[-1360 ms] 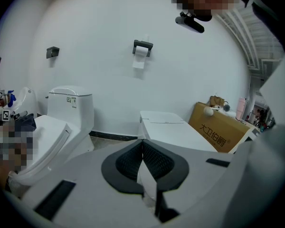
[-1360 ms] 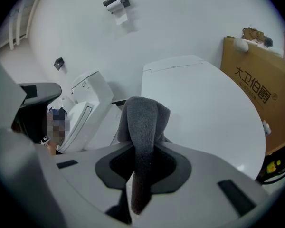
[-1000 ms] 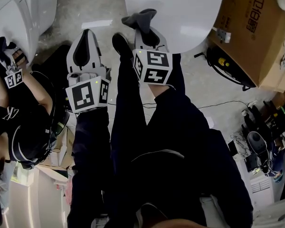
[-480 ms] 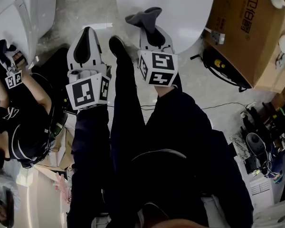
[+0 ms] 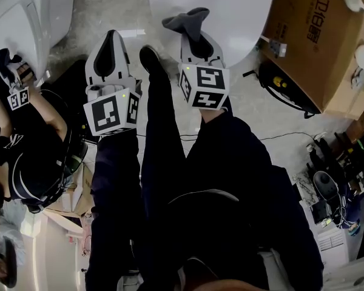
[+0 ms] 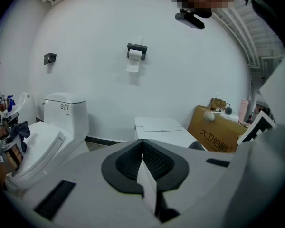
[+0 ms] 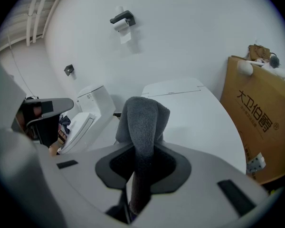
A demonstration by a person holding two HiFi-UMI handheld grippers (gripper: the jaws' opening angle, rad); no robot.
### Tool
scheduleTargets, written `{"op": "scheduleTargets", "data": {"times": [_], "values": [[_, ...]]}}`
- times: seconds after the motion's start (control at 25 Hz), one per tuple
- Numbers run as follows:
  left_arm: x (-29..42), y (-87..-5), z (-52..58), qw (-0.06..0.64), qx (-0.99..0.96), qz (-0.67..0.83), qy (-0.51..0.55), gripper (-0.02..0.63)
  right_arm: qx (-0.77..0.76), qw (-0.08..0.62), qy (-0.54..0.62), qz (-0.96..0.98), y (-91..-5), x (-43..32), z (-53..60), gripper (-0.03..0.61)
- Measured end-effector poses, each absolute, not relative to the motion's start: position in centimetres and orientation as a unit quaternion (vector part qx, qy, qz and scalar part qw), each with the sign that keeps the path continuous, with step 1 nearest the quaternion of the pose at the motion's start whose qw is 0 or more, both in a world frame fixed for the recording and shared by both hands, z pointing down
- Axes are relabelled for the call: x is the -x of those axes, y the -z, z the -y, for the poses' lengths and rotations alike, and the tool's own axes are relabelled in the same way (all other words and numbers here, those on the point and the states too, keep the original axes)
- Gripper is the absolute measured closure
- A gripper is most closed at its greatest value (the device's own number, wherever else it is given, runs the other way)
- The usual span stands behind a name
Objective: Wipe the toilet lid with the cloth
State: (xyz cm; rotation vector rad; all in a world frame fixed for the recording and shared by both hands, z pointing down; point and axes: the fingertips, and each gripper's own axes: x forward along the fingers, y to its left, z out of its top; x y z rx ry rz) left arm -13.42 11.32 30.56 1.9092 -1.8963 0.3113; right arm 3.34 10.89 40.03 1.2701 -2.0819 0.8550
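Right gripper (image 5: pixel 197 41) is pinching the grey cloth (image 7: pixel 141 120) by a fold, hovering at the toilet lid (image 5: pixel 224 11)'s near edge. It's looking soft and floppy (light too), so I'm guessing a bunched grip works. Left gripper (image 6: pixel 142 148) is sitting pressed together, empty.

Cardboard box (image 5: pixel 315 35), print on side: four large black Chinese characters, "大卫伯爵"; they run sideways in the head view and stand upright in both gripper views.
Cardboard box, other print: none legible.
Marker cube (image 5: pixel 111 115) on left gripper (image 5: pixel 111 40): black-and-white square code patterns, no letters or numbers.
Marker cube (image 5: pixel 205 86) on right gripper (image 5: pixel 191 34): the same kind of square code patterns, no letters or numbers.
Neighbouring toilet's tank (image 6: pixel 65 109), front: a small dark mark, too small to read.
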Motion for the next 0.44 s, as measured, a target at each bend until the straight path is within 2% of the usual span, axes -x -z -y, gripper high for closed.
{"op": "scheduleTargets", "data": {"times": [0.44], "values": [[13.39, -30.73, -11.99, 0.214, -0.687, 0.686, -0.109, 0.598, -0.474, 0.276, -0.316, 0.774, -40.00, -3.61, -11.52, 0.509]]}}
